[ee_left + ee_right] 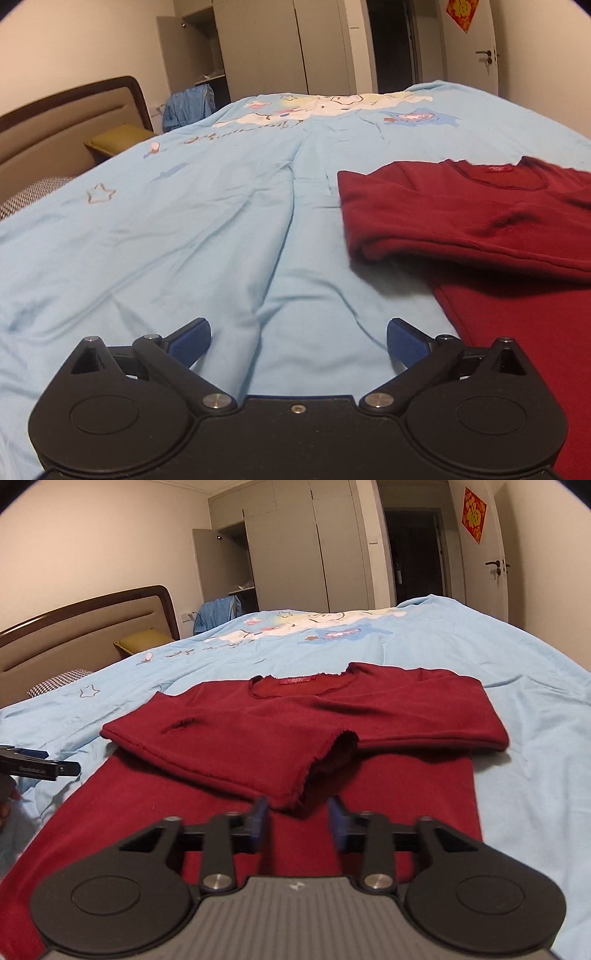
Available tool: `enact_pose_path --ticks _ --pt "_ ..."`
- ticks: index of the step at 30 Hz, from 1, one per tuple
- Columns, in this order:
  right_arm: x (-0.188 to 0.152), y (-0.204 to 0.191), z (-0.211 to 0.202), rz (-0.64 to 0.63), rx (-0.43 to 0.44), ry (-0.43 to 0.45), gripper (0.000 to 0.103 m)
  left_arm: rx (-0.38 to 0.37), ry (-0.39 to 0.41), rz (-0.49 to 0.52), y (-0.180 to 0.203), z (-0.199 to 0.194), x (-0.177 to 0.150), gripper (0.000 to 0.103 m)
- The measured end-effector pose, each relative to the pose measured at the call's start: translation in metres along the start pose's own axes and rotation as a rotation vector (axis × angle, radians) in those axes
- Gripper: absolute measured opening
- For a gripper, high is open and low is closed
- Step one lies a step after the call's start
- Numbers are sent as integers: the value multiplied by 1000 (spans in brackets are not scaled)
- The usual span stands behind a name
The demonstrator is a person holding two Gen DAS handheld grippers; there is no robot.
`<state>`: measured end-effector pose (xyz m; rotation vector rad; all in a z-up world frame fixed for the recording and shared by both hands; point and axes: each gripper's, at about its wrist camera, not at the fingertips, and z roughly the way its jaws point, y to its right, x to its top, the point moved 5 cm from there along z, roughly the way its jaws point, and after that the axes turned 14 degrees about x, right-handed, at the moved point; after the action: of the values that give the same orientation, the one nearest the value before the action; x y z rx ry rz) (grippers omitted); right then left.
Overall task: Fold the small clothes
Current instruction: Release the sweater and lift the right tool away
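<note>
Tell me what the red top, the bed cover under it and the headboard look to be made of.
Red top: soft matte knit, probably cotton jersey; raw, fraying cuff and neckline.
Bed cover: thin woven cotton by the look; matte, finely creased, printed with cartoons.
Headboard: smooth padded panel, perhaps faux leather, in a glossy dark wood-like frame.

A: Which colours are seen on the bed?
B: A dark red top [280, 734] is laid on a pale blue sheet [461, 653] printed with outlined stars and white cartoon clouds.
A: And the tools?
B: Black frames with blue pads are shown on the left gripper [298, 338] and the right gripper [297, 821].
A: Behind?
B: A brown-framed beige headboard [85, 627], an olive pillow [142, 642], grey wardrobe doors [295, 550] and a red-and-gold wall hanging [474, 515] are seen.
</note>
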<state>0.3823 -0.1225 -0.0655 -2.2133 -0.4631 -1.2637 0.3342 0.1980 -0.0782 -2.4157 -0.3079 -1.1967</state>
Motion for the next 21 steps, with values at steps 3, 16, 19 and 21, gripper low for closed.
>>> enact_pose_path --ticks 3,16,19,21 --pt "-11 3 -20 -11 -14 -22 63 -39 0 -17 -1 -26 -16 102" --pt "-77 0 -113 -199 -110 -140 102 -126 25 35 29 -119 -78 102" --pt "-91 -14 -133 -339 -139 -176 103 -140 58 42 35 -138 -83 102" --pt "-100 -29 -143 -465 -155 -196 103 -163 96 43 40 -153 -85 102"
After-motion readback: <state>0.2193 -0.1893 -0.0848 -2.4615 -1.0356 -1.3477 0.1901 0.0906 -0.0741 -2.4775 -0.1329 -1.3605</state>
